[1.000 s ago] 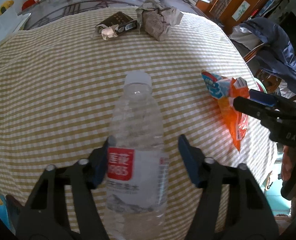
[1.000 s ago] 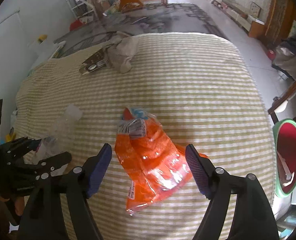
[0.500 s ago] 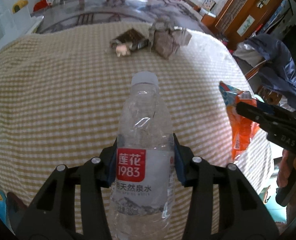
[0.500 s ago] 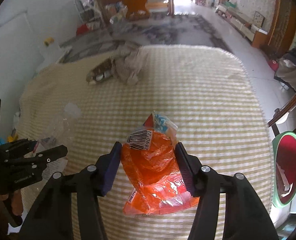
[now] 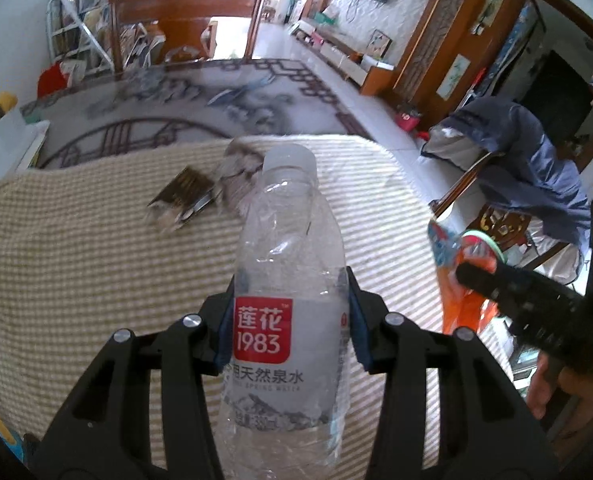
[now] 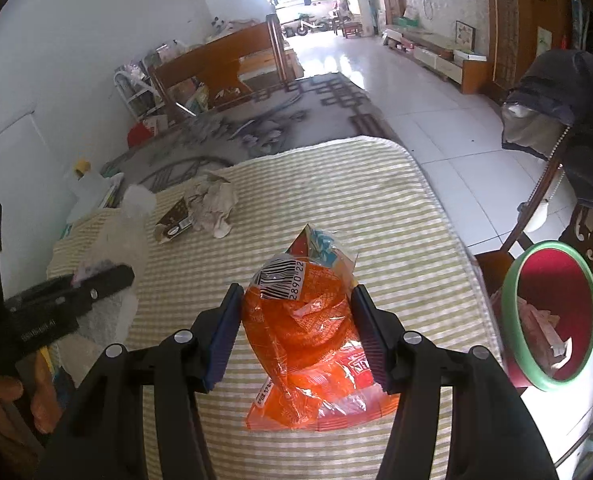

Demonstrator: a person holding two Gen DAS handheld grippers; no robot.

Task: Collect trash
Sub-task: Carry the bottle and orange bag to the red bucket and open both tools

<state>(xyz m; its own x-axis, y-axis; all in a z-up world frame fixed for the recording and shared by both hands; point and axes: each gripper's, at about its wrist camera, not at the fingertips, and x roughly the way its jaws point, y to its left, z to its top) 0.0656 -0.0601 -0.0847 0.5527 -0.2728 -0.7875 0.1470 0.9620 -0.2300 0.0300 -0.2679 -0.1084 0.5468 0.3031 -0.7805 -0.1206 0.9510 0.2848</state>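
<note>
While both my hands were full, the big checked tabletop (image 6: pixel 376 208) sat under everything, with the green-rimmed trash bin (image 6: pixel 514 280) just off its right edge, already holding some scraps. My right gripper (image 6: pixel 296 332) was clamped on the orange snack bag (image 6: pixel 308 340), pads pressing its crumpled middle, bag lifted off the cloth as far as I could judge. My left gripper (image 5: pixel 288 320) was squeezing the empty water bottle (image 5: pixel 288 280) around the label, cap pointing away from me, held clear above the tabletop.

My take on doing this step well: carry the bag over the bin first since it was nearest, get it fully above the rim before letting go, because a floppy bag likes to catch on the edge. Keep the squeeze on the bottle gentle but firm; thin plastic buckles and can pop out sideways.

Smaller stuff waiting at the far end: a crumpled paper wad (image 6: pixel 214 208) touching a dark wrapper (image 6: pixel 174 222).
</note>
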